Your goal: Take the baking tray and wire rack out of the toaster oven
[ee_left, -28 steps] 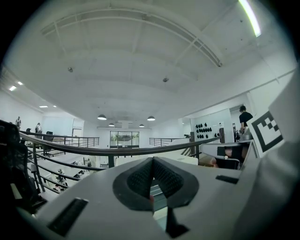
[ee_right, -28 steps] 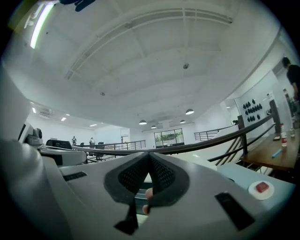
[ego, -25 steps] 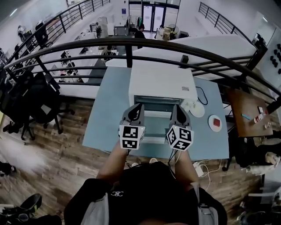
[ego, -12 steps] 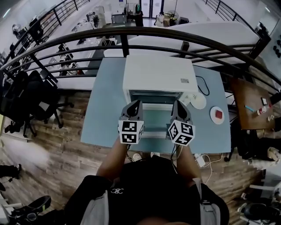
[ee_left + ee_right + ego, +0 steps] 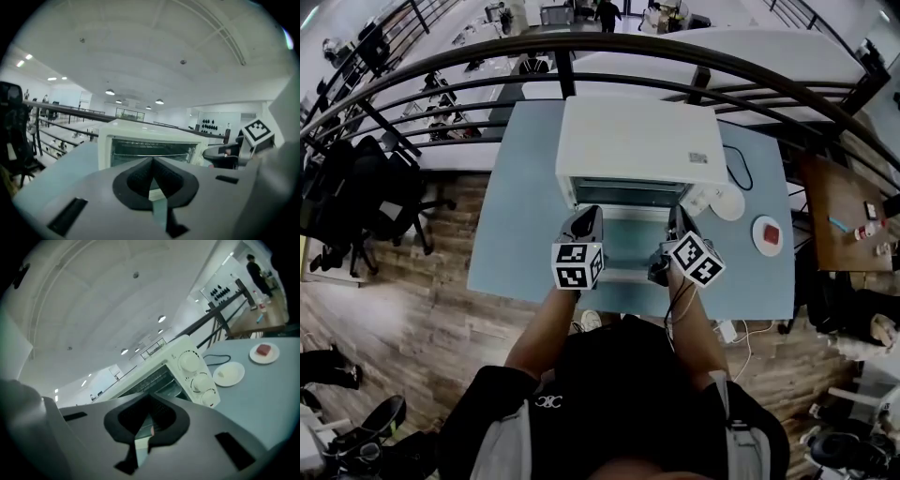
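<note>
The left gripper (image 5: 152, 164) and right gripper (image 5: 149, 404) hover side by side, jaws clenched on nothing. The open toaster oven (image 5: 637, 141) stands just ahead of their fingertips, with the wire rack (image 5: 126, 154) inside.

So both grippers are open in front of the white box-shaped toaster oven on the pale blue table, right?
No: the left gripper and right gripper are both shut and empty, as each gripper view shows, in front of the white toaster oven on the pale blue table.
</note>
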`<act>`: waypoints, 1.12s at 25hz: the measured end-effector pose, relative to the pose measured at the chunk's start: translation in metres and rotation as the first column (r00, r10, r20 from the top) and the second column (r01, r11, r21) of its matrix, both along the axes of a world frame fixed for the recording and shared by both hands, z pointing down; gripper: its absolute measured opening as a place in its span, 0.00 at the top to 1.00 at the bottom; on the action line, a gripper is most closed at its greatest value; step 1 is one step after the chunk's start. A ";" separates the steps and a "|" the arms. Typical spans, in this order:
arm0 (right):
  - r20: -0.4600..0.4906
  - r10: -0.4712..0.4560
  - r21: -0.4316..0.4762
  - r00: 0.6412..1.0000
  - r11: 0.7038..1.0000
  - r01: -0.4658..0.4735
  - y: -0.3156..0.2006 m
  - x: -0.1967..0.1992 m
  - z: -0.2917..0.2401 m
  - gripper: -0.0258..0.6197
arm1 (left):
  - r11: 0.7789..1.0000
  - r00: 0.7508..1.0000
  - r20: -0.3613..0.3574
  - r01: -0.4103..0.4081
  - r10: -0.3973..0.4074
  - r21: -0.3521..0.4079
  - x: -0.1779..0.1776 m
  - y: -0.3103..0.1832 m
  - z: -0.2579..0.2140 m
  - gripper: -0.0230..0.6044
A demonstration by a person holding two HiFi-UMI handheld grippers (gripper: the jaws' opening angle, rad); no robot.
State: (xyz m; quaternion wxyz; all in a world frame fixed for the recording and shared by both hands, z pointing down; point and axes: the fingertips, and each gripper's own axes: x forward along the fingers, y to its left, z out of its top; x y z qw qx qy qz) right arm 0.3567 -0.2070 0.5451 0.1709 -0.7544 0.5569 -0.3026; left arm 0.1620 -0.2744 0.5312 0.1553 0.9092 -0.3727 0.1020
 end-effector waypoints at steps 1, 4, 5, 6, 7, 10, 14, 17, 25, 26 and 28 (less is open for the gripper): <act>0.042 0.001 0.010 0.999 1.000 -0.002 -0.003 0.003 0.005 0.96 | 0.998 0.999 -0.051 0.009 -0.012 -0.055 0.001 -0.002 0.004 0.95; 0.139 0.016 0.034 0.990 0.999 -0.021 -0.011 0.013 0.020 0.96 | 0.970 0.965 -0.251 0.013 -0.076 -0.243 0.004 -0.009 0.014 0.95; 0.161 0.024 0.040 0.987 0.999 -0.030 -0.013 0.016 0.024 0.96 | 0.953 0.943 -0.313 0.013 -0.112 -0.302 0.004 -0.013 0.018 0.95; 0.182 0.031 0.045 0.983 0.998 -0.040 -0.015 0.019 0.028 0.96 | 0.934 0.918 -0.367 0.013 -0.153 -0.358 0.003 -0.018 0.022 0.95; 0.203 0.035 0.052 0.978 0.998 -0.047 -0.017 0.021 0.031 0.96 | 0.911 0.887 -0.416 0.011 -0.198 -0.412 0.002 -0.023 0.025 0.95; 0.285 0.024 0.079 0.958 0.996 -0.049 -0.025 0.023 0.041 0.94 | 0.846 0.776 -0.541 -0.019 -0.323 -0.533 -0.001 -0.035 0.033 0.95; 0.397 0.014 0.116 0.918 0.991 -0.066 -0.038 0.026 0.052 0.85 | 0.808 0.686 -0.601 -0.031 -0.411 -0.588 -0.004 -0.052 0.043 0.79; 0.464 0.019 0.133 0.885 0.987 -0.091 -0.046 0.031 0.060 0.78 | 0.774 0.641 -0.611 -0.041 -0.464 -0.632 -0.002 -0.059 0.056 0.73; 0.614 0.071 0.130 0.786 0.973 -0.190 -0.059 0.043 0.088 0.69 | 0.699 0.542 -0.600 -0.032 -0.588 -0.714 0.002 -0.085 0.096 0.68; 0.623 0.073 0.128 0.779 0.973 -0.193 -0.060 0.044 0.092 0.69 | 0.693 0.534 -0.598 -0.032 -0.597 -0.720 0.004 -0.087 0.099 0.68; 0.628 0.064 0.129 0.775 0.974 -0.185 -0.065 0.045 0.097 0.69 | 0.683 0.510 -0.602 -0.038 -0.614 -0.729 0.007 -0.091 0.104 0.68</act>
